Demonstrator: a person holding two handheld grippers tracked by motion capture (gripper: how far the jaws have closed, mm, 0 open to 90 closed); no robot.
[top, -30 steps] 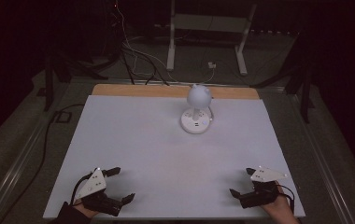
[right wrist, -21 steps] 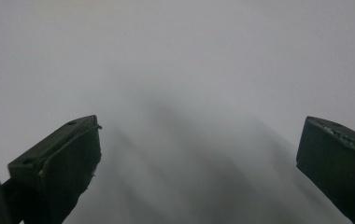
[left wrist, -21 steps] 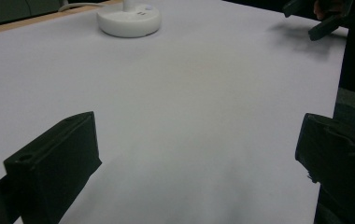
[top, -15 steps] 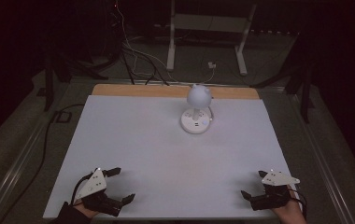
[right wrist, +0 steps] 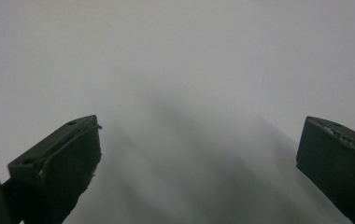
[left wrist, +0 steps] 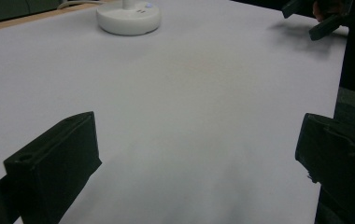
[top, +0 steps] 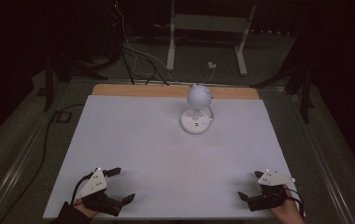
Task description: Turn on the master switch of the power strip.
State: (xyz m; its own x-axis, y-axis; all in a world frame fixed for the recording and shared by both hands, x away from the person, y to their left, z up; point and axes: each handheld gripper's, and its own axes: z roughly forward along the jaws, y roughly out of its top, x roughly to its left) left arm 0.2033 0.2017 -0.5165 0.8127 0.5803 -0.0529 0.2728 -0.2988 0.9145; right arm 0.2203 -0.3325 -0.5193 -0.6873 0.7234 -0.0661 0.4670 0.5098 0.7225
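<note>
A: Entry, high view. Left gripper (top: pixel 120 185) sits low at the near left corner of the white table (top: pixel 143 140), held by a hand whose sleeve comes in from the bottom edge. Jaws spread wide, nothing between them.

B: Confirmed from the left gripper view. Both black jaws stand far apart at the lower corners, bare white surface between. Right side?

A: Right gripper (top: pixel 249 185) at the near right corner, close to the table's front edge, grey plate on top, hand (top: pixel 288 211) behind it. Jaws apart, nothing held.

B: The right gripper view agrees: two jaws well separated, plain white surface ahead, slightly blurred. The right gripper also shows far off in the left gripper view, top right corner (left wrist: pixel 312 18).

A: Object on the table: one small white lamp (top: pixel 197 109). Round flat base with a rounded head on a short stem above it. It stands upright at the far side of the table, a little right of centre, near the wooden strip (top: pixel 133 90) along the far edge.

B: Its base appears at the top of the left gripper view (left wrist: pixel 128 19); head cut off by the frame there. Distance to the grippers?

A: Well apart from both. Neither touches it. Both grippers point roughly toward the table's middle.

B: Background: dark floor with cables (top: pixel 133 56) and a white stand (top: pixel 203 28) beyond the table.
</note>
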